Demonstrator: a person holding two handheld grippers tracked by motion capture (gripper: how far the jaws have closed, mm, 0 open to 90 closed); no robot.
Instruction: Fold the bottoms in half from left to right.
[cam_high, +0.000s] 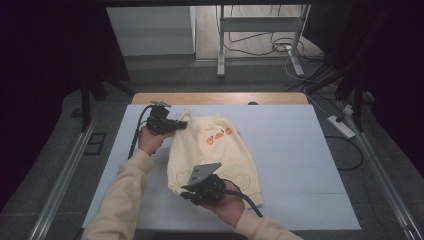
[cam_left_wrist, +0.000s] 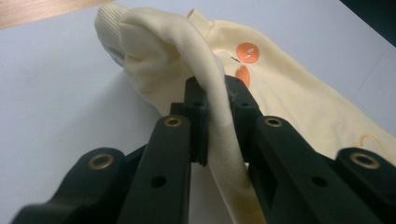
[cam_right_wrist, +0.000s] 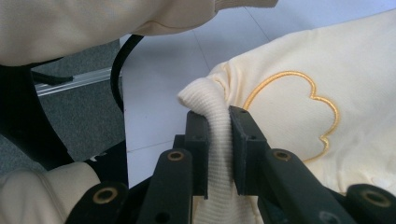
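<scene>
A pale yellow sweatshirt (cam_high: 212, 147) with two orange round patches (cam_high: 218, 136) lies on the white table cover (cam_high: 290, 145). My left gripper (cam_high: 179, 125) is shut on a fold of the sweatshirt (cam_left_wrist: 219, 116) at its far left end, and the cloth is lifted into a hump there. At the sweatshirt's near hem my right gripper (cam_high: 192, 192) is shut on the ribbed edge (cam_right_wrist: 215, 121). An embroidered gold outline (cam_right_wrist: 299, 112) sits just right of that grip.
A wooden table edge (cam_high: 220, 98) shows beyond the white cover. The person's cream sleeves (cam_high: 122, 195) come in from the bottom. Metal stand legs (cam_high: 220, 55) and cables lie on the floor behind. A power strip (cam_high: 341, 126) sits off the right edge.
</scene>
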